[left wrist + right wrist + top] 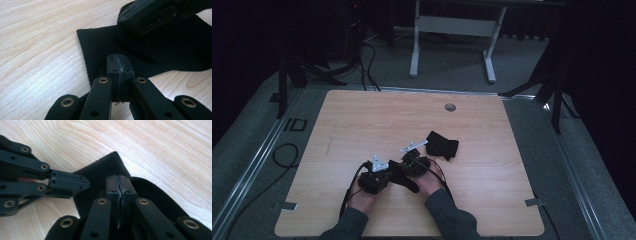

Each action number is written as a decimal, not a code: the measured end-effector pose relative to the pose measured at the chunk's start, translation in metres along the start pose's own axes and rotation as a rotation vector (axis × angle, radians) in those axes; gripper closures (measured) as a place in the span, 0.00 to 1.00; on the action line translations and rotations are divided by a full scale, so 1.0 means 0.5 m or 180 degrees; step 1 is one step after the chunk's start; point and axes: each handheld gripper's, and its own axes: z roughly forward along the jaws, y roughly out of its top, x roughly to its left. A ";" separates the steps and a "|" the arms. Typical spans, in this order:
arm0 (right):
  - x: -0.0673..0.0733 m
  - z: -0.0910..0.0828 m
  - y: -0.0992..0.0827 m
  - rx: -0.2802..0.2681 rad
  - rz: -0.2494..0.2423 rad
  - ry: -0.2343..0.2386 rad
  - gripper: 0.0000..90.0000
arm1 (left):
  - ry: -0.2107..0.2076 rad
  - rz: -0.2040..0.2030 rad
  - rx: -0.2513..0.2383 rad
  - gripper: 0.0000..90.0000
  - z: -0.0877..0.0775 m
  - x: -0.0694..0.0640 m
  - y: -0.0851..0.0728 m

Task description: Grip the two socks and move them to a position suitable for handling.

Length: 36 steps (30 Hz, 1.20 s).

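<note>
On the wooden tabletop [362, 130], near the person's edge, lies a black ribbed cloth [100, 47]. The left gripper [117, 65] has its fingers pressed together on the edge of this cloth. The right gripper [119, 187] also has its fingers closed on the cloth (a thin line of fabric shows between them). A second black cloth [442, 144] lies just beyond the right gripper.

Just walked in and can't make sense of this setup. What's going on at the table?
A person works a black sock on the wooden table with two hand-held grippers. The left gripper and the right gripper are both clamped shut on the sock's ribbed fabric, close together near the table's front edge. A second black sock lies crumpled just beyond them.
</note>
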 end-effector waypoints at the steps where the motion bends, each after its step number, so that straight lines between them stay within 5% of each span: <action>1: 0.000 -0.003 0.000 -0.0015 -0.0003 0.0005 0.98 | 0.0000 -0.0004 -0.0006 1.00 0.000 0.000 0.000; 10: -0.002 -0.074 -0.005 -0.0270 0.0033 0.0102 0.98 | -0.0005 -0.0017 -0.0013 1.00 0.000 0.000 -0.001; 19: -0.023 -0.165 -0.030 -0.0574 0.0129 0.0017 0.98 | -0.0036 0.0026 -0.0009 0.99 0.000 0.004 -0.001; 25: -0.046 -0.213 -0.072 -0.0710 0.0297 -0.0045 0.98 | -0.0061 0.0049 0.0005 0.97 -0.003 0.012 0.000; 36: -0.097 -0.260 -0.171 -0.0693 0.0608 -0.0264 0.98 | -0.0001 0.0034 0.0038 0.97 -0.007 0.030 0.000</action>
